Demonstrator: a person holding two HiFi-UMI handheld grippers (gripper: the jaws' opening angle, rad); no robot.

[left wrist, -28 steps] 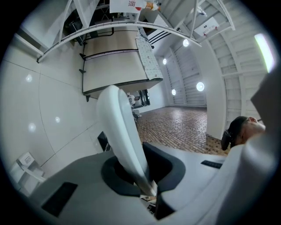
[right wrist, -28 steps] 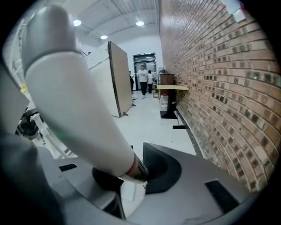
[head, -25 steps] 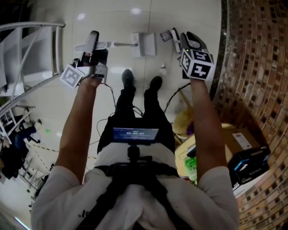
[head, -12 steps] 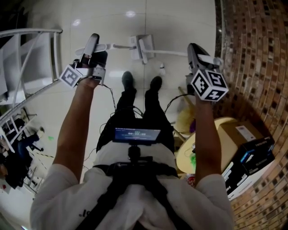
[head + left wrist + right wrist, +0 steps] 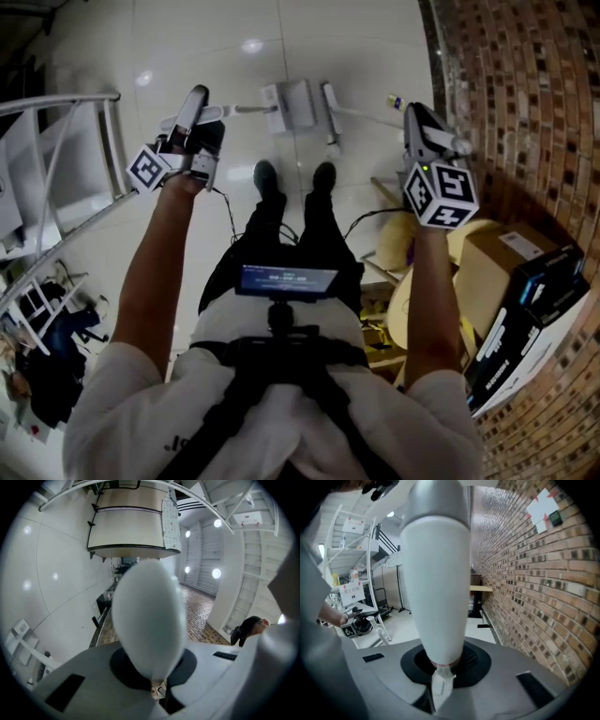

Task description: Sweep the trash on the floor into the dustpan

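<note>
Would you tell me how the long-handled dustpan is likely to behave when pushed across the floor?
The dustpan looks like thin white plastic, so probably light. Held only at the far end of its handle by the left gripper, it may swing or twist. On the glossy tiled floor it would likely slide easily.

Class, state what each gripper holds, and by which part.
The left gripper holds the dustpan near its handle's end. The right gripper holds the broom near its handle's end.
</note>
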